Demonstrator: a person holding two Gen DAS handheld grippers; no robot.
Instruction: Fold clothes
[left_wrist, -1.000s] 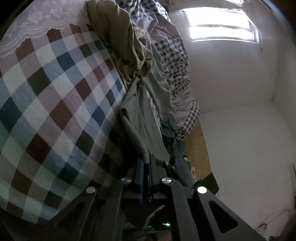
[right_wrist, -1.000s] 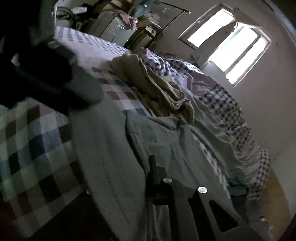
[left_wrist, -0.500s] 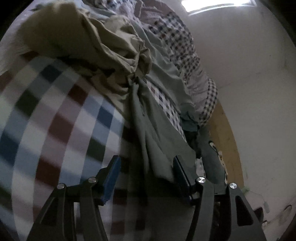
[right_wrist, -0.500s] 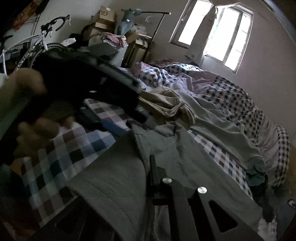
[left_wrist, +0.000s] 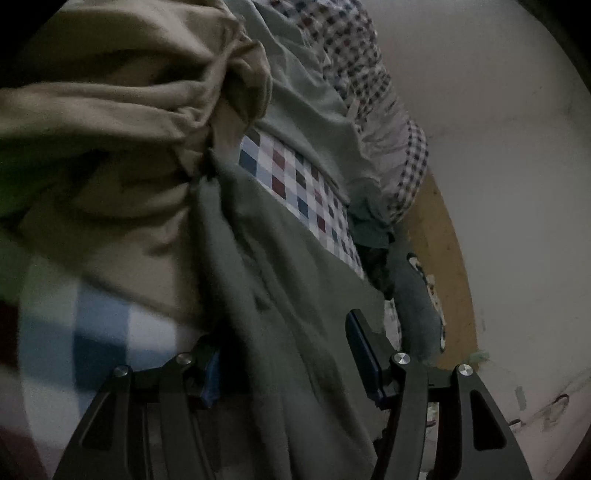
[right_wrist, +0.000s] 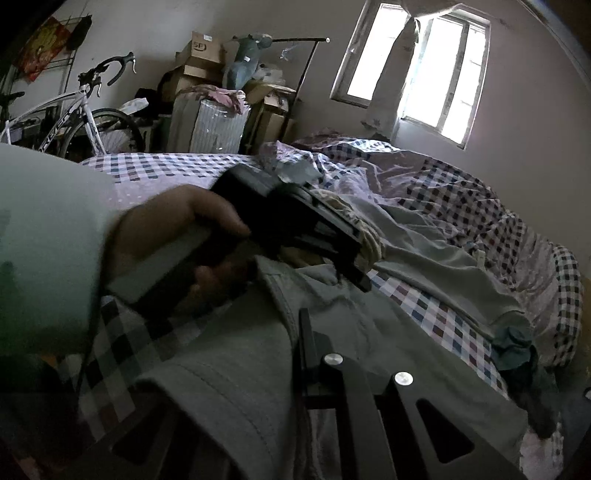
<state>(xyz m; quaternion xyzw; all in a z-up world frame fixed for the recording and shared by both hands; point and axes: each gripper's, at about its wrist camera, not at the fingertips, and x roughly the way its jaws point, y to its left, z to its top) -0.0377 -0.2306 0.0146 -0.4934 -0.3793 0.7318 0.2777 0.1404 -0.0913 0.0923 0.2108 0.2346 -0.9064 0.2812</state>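
Note:
A grey-green shirt (left_wrist: 266, 280) lies on the checked bedspread (left_wrist: 295, 177), bunched into a ridge. My left gripper (left_wrist: 284, 354) is open, its blue-padded fingers (left_wrist: 360, 343) either side of the shirt's folds. A tan garment (left_wrist: 122, 110) lies crumpled just beyond it. In the right wrist view the same shirt (right_wrist: 369, 332) drapes over my right gripper (right_wrist: 304, 332), which is shut on the shirt's edge. The left gripper (right_wrist: 354, 269), held by a hand, reaches over the shirt's collar area.
A pale green garment (right_wrist: 443, 254) and a dark teal bundle (right_wrist: 513, 347) lie on the bed towards the right. A bicycle (right_wrist: 74, 118), boxes (right_wrist: 201, 55) and a clothes rack (right_wrist: 306, 66) stand behind the bed. The wooden floor (left_wrist: 439, 258) shows past the bed's edge.
My left gripper opened from shut and moved forward along the shirt towards the tan garment. My right gripper stayed shut on the shirt's edge and rose a little.

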